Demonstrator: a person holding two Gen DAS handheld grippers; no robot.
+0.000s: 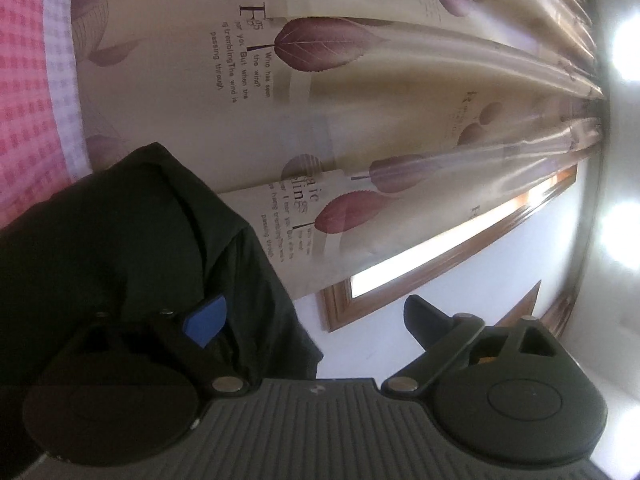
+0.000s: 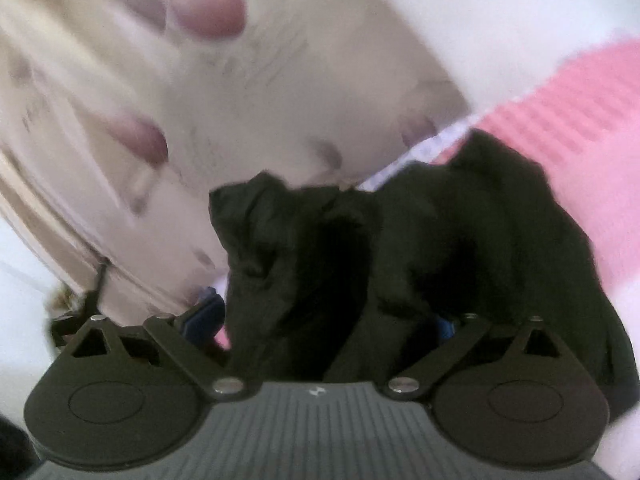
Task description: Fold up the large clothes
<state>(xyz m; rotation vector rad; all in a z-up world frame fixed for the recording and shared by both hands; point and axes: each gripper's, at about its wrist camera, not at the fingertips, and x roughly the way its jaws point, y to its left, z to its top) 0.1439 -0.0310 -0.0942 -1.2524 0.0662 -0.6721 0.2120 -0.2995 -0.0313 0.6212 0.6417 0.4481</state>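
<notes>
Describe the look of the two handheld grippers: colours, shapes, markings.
The left gripper and right gripper look alike: a grey ribbed body with a small pale logo, flanked by two round black discs. Black link arms on silver pivot pins carry the black fingers, which have blue pads. No cables or sleeves show.

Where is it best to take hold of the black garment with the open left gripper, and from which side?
Probably the garment's free edge, which runs down toward the blue finger pad. The left gripper has its jaws wide apart, and the cloth drapes only over that finger's side. Slide sideways toward the cloth, so that the edge passes between the fingers, then close.
</notes>
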